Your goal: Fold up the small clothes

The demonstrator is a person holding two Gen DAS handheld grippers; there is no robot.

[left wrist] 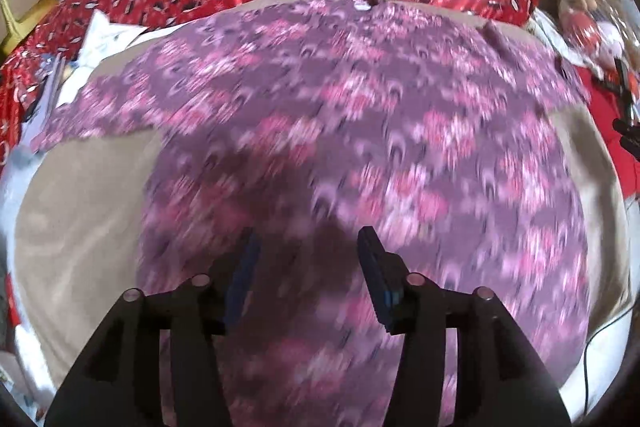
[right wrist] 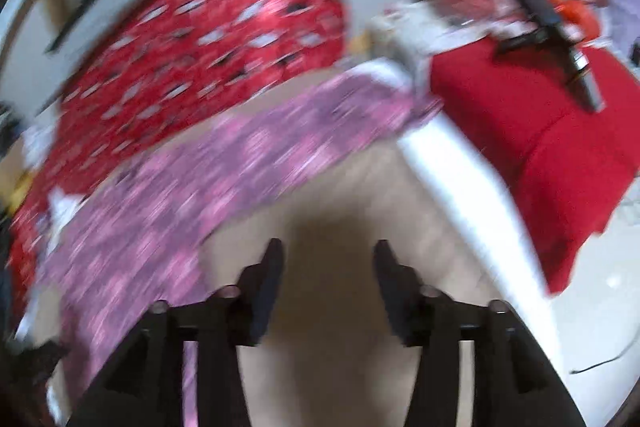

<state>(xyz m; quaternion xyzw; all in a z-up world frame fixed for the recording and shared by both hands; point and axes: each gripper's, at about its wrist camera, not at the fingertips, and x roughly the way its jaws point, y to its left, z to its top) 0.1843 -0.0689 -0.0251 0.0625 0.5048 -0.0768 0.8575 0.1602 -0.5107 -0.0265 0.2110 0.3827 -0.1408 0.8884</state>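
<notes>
A beige, cloth-covered tabletop [left wrist: 88,211] with a white edge [right wrist: 460,163] carries a purple garment with a pink floral print [left wrist: 360,131], spread flat across most of it. The garment reaches the far edge, while bare beige surface shows on both sides of it. Both views are blurred.
</notes>
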